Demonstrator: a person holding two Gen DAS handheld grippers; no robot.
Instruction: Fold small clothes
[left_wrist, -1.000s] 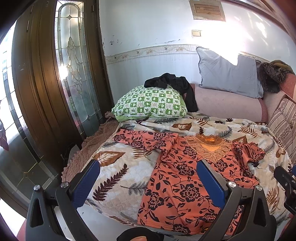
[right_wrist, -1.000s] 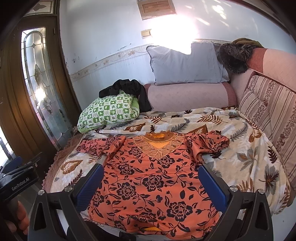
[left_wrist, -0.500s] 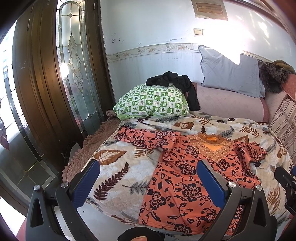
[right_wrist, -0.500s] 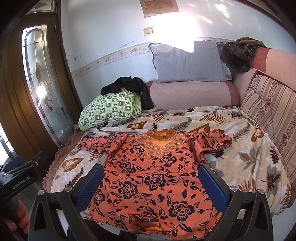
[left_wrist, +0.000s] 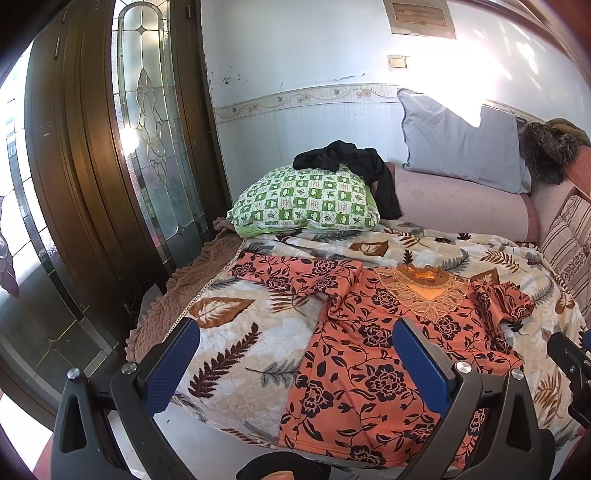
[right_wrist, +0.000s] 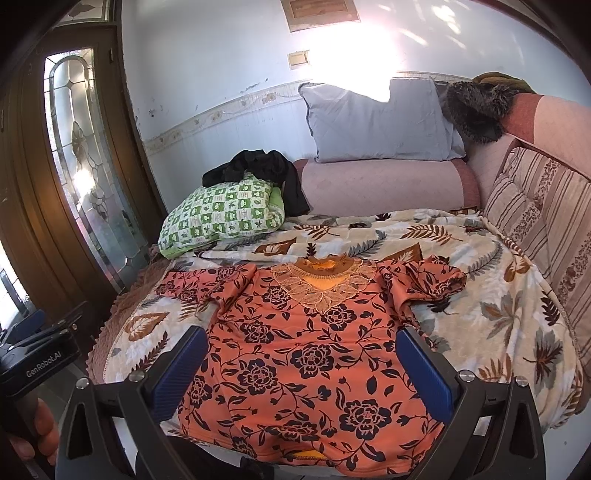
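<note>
An orange top with dark flowers (left_wrist: 373, 354) (right_wrist: 306, 354) lies spread flat, front up, on a leaf-patterned blanket (left_wrist: 240, 343) (right_wrist: 491, 314), its lace collar toward the wall. Its left sleeve lies stretched out; the right sleeve (right_wrist: 428, 280) is bunched. My left gripper (left_wrist: 295, 347) hovers open above the near edge of the bed, over the top's left side and the bare blanket. My right gripper (right_wrist: 303, 350) hovers open above the lower half of the top. Neither holds anything. The other gripper shows at each view's edge, held by a hand (right_wrist: 37, 432).
A green checked pillow (left_wrist: 303, 201) (right_wrist: 225, 218) with a black garment (left_wrist: 351, 166) on it sits at the back left. A grey pillow (right_wrist: 376, 122) leans on the wall above a pink bolster (right_wrist: 384, 188). A striped cushion (right_wrist: 535, 221) lines the right. A glass-panelled wooden door (left_wrist: 110, 166) stands left.
Both grippers have drifted slightly back and up from the bed, so the top sits a little lower in each view. Both stay open; the clothes have not moved.
</note>
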